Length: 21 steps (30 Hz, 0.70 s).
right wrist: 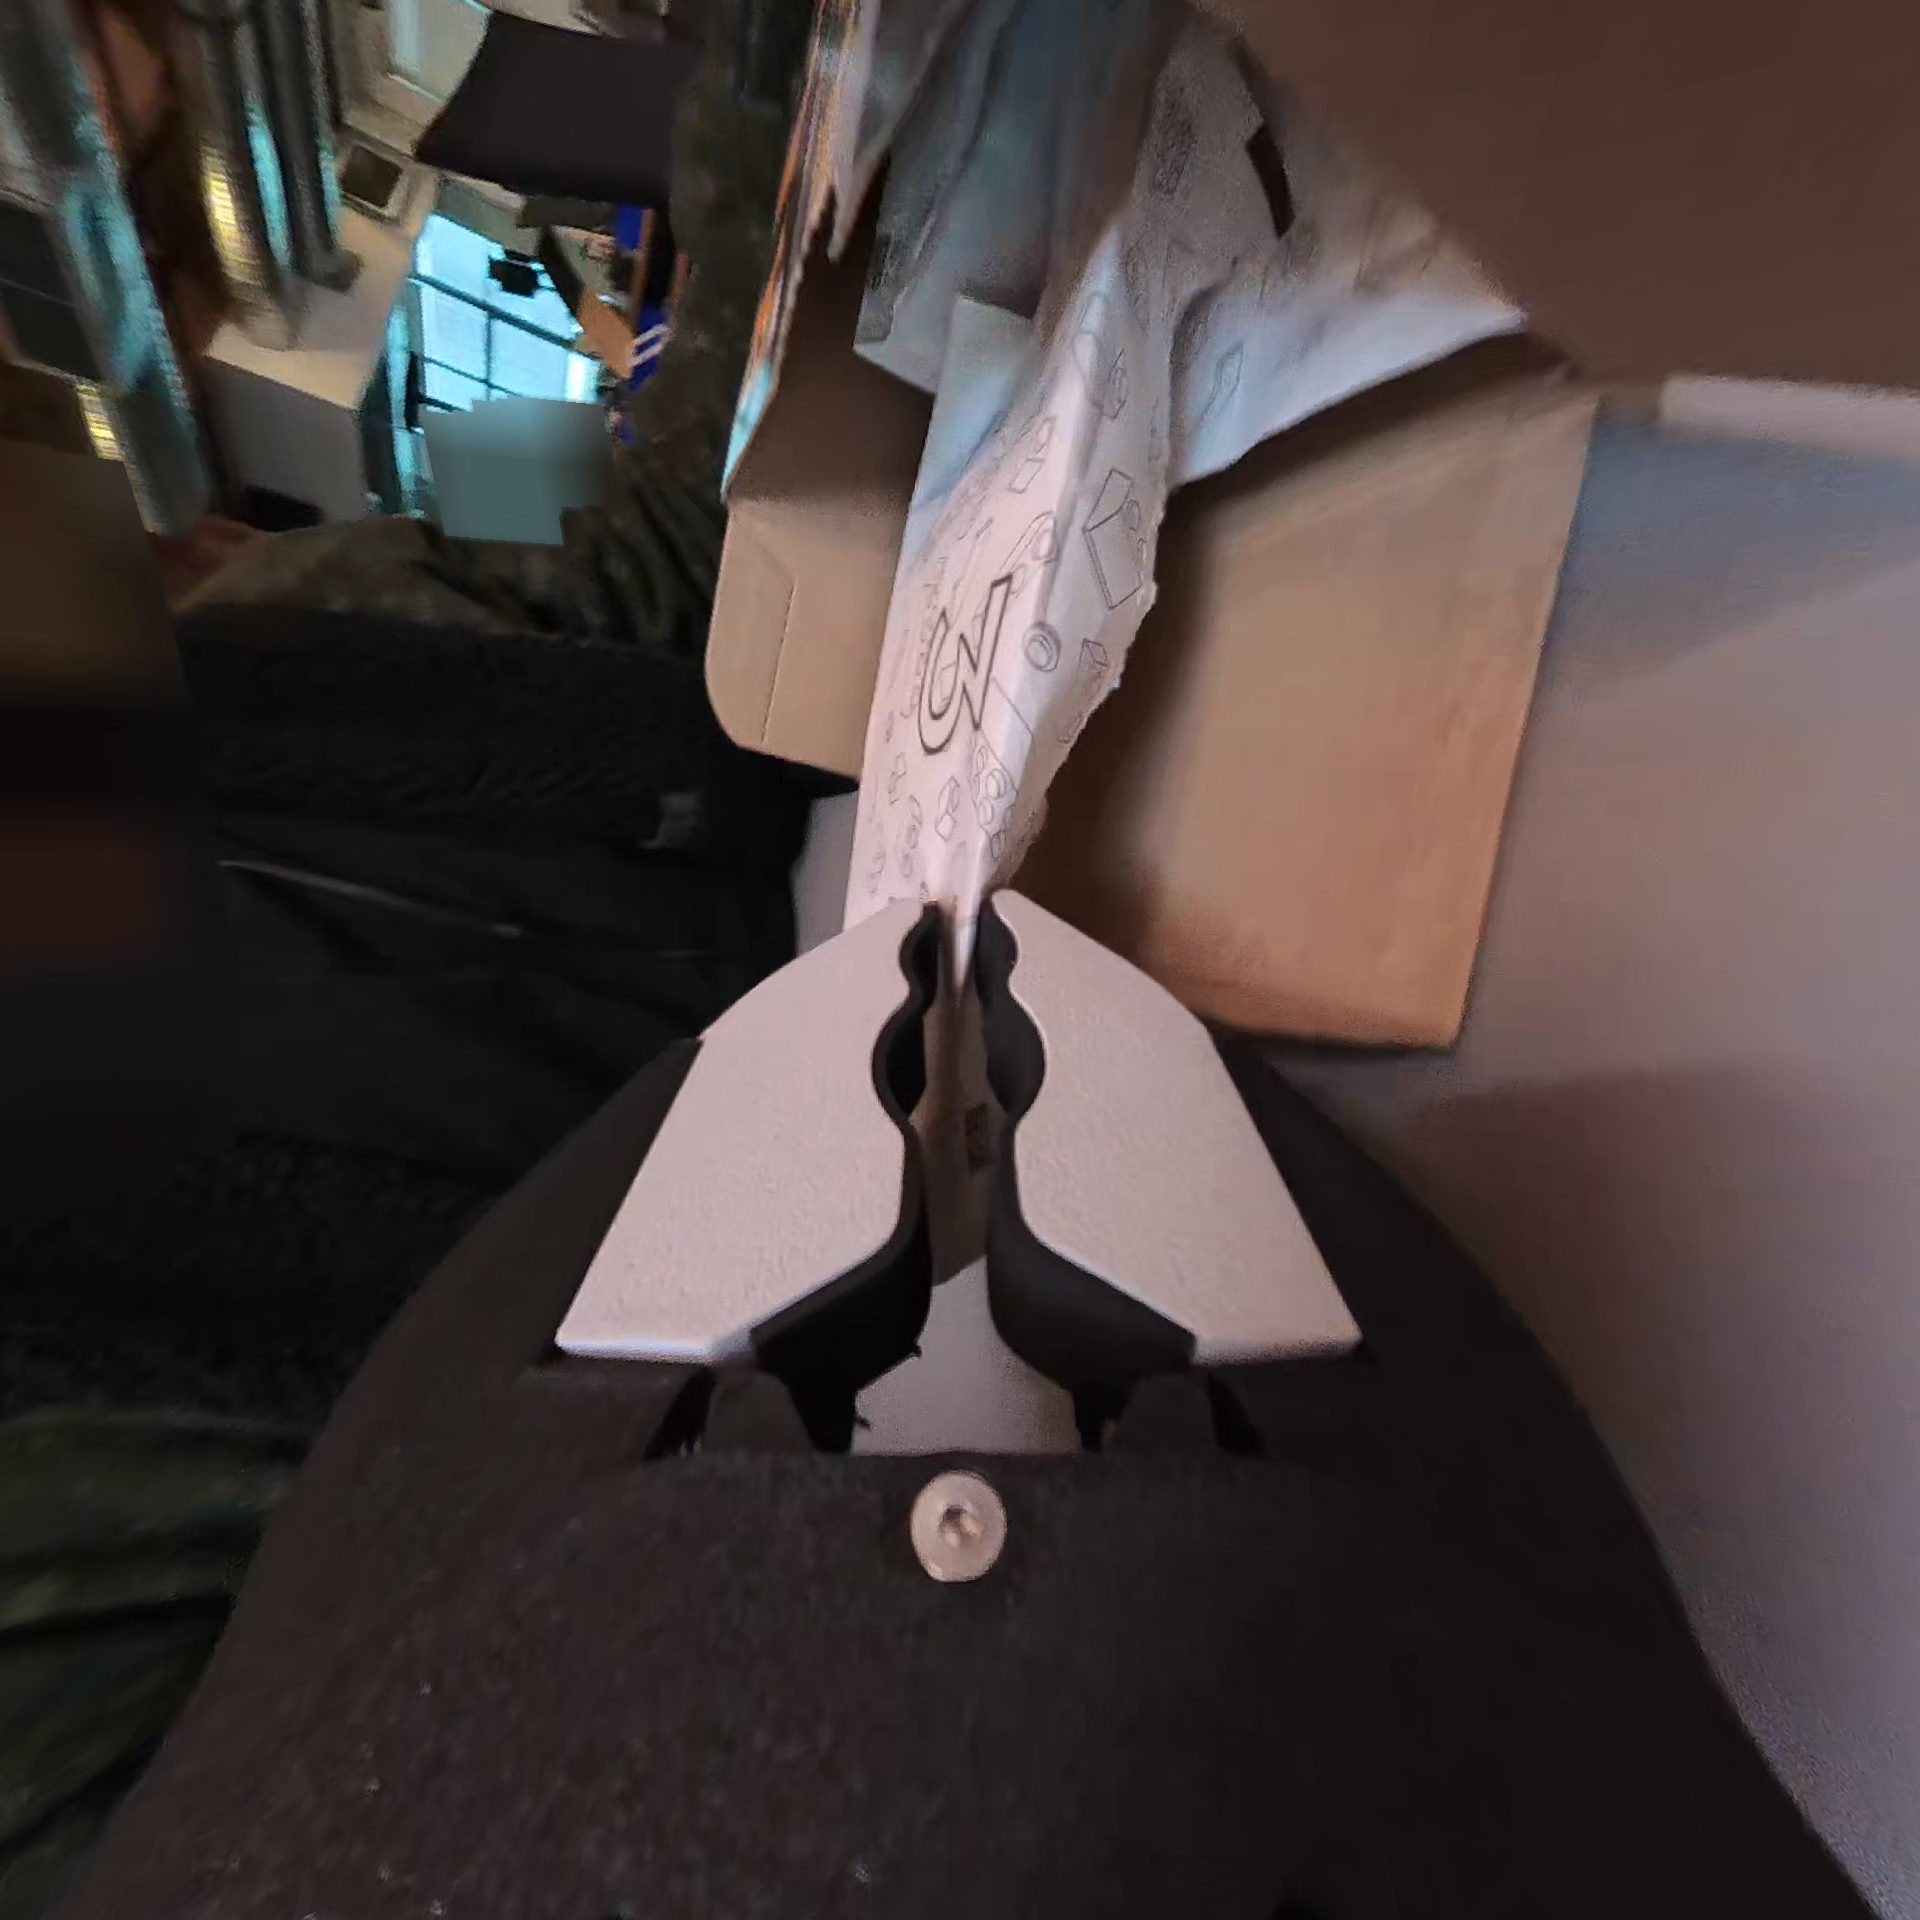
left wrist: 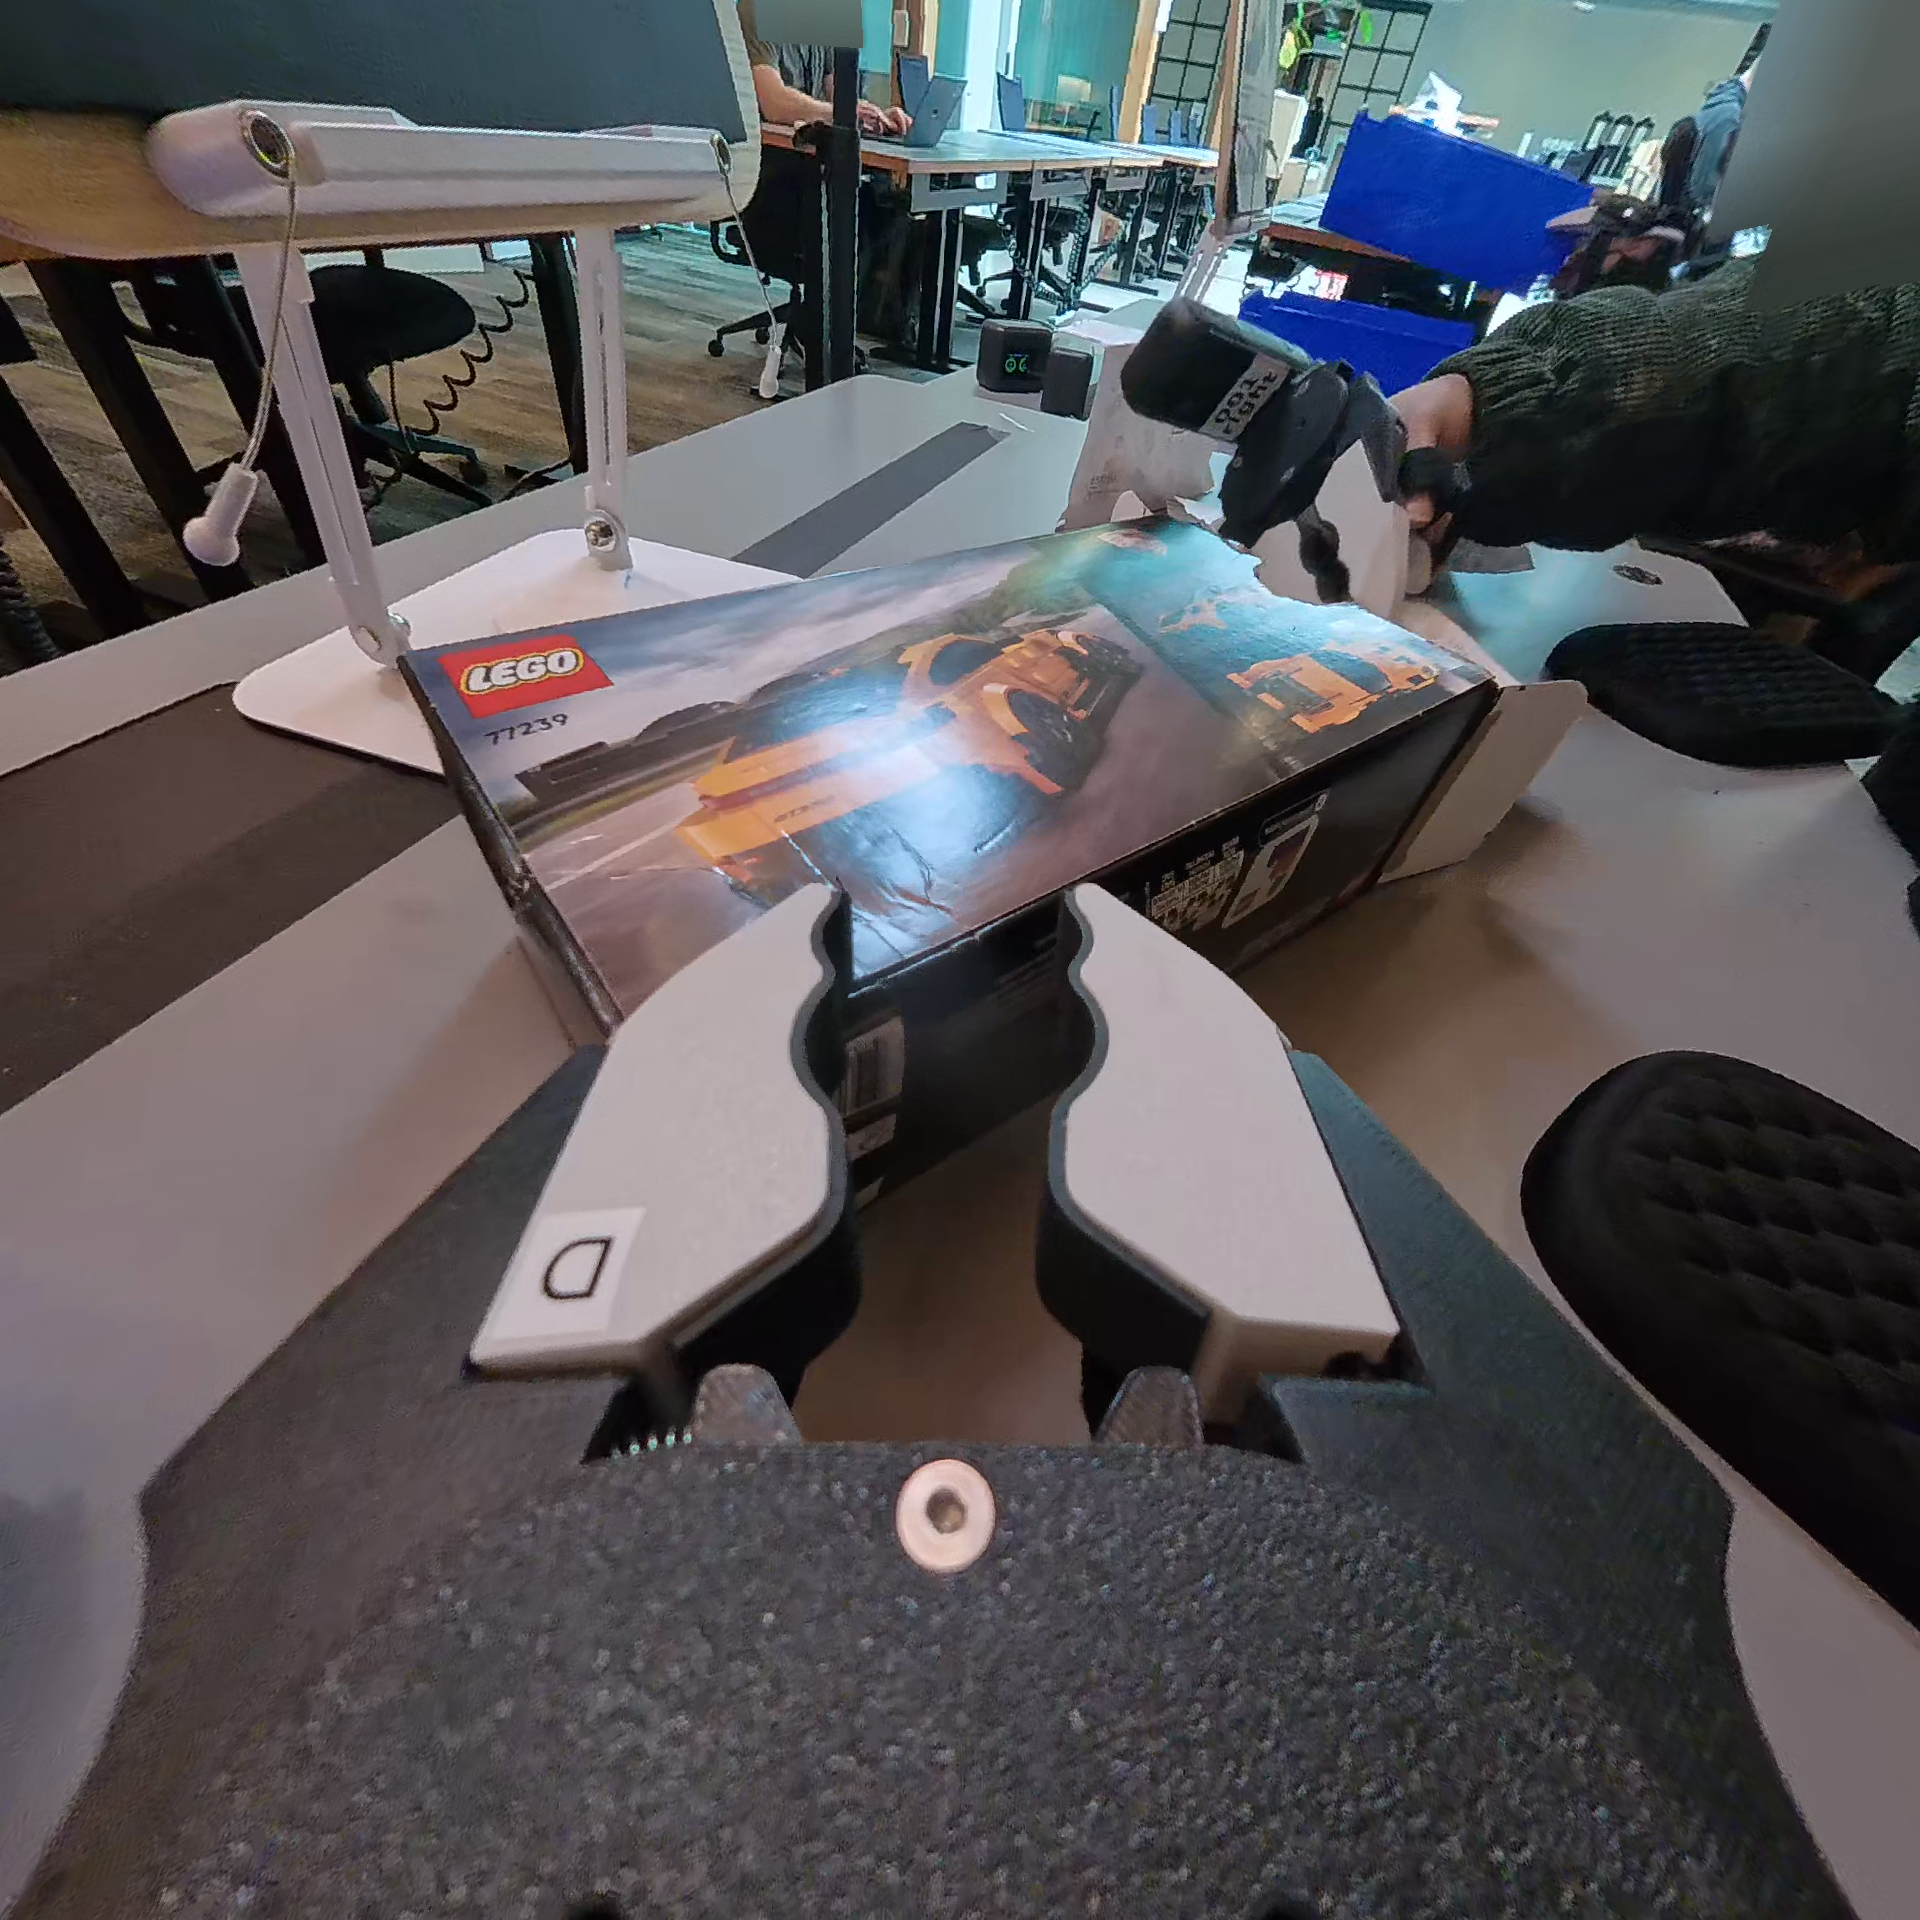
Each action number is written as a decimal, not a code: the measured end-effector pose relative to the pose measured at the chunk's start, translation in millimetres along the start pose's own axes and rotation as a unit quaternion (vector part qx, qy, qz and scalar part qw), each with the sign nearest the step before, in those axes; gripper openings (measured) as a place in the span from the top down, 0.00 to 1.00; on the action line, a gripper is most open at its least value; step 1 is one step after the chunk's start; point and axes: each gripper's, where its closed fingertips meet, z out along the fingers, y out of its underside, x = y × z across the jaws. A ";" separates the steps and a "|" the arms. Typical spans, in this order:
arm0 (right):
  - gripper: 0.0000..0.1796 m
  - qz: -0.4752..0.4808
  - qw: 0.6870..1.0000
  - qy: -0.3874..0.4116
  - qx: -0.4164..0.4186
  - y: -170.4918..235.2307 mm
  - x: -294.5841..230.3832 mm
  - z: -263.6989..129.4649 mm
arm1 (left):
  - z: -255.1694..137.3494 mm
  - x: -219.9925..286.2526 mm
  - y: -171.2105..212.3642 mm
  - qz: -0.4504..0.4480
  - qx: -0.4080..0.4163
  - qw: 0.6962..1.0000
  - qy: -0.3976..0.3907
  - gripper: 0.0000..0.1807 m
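Note:
A toy box (left wrist: 935, 727) printed with an orange car lies on the grey table (left wrist: 260, 1091). My left gripper (left wrist: 956, 899) straddles its near long edge, one finger over the top face and one against the dark side, closed on it. The box's far right end is open, with cardboard flaps (right wrist: 1299, 727) spread. My right gripper (right wrist: 961, 909) is shut on a white paper bag (right wrist: 997, 644) printed with brick outlines, which hangs out of that open end. In the left wrist view the right gripper (left wrist: 1309, 540) is held by a hand in a dark green sleeve (left wrist: 1662, 416) beside the bag (left wrist: 1132, 457).
A white metal stand (left wrist: 343, 696) with a top bar (left wrist: 436, 166) sits just behind the box's left end. Two black mesh armrests (left wrist: 1725, 1247) (left wrist: 1714, 691) lie at the right. A dark strip (left wrist: 156, 831) crosses the table at left. Blue bins (left wrist: 1455, 197) and desks stand behind. Spacing between my two grippers at the tips: around 30 centimeters.

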 end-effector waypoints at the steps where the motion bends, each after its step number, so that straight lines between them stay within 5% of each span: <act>1: 0.92 -0.016 1.000 0.020 0.011 -6.1 1.9 1.1 | -0.4 0.1 0.1 0.000 0.000 1.000 0.000 0.80; 5: 0.68 -0.119 0.983 0.132 0.047 -25.6 9.5 -6.7 | -3.9 -2.5 -0.7 -0.004 0.006 1.000 -0.005 0.80; 8: 0.64 -0.252 0.944 0.210 0.041 -24.6 -1.8 -19.0 | -6.8 -4.4 -1.7 -0.006 0.012 1.000 -0.009 0.80; 13: 0.58 -0.501 0.790 0.351 -0.025 3.6 -30.4 -34.9 | -9.6 -9.8 -3.9 -0.006 0.021 1.000 -0.023 0.80; 21: 0.57 -0.656 0.572 0.464 -0.166 40.5 -4.1 -18.1 | -17.2 -27.5 -10.2 -0.022 0.050 0.997 -0.062 0.70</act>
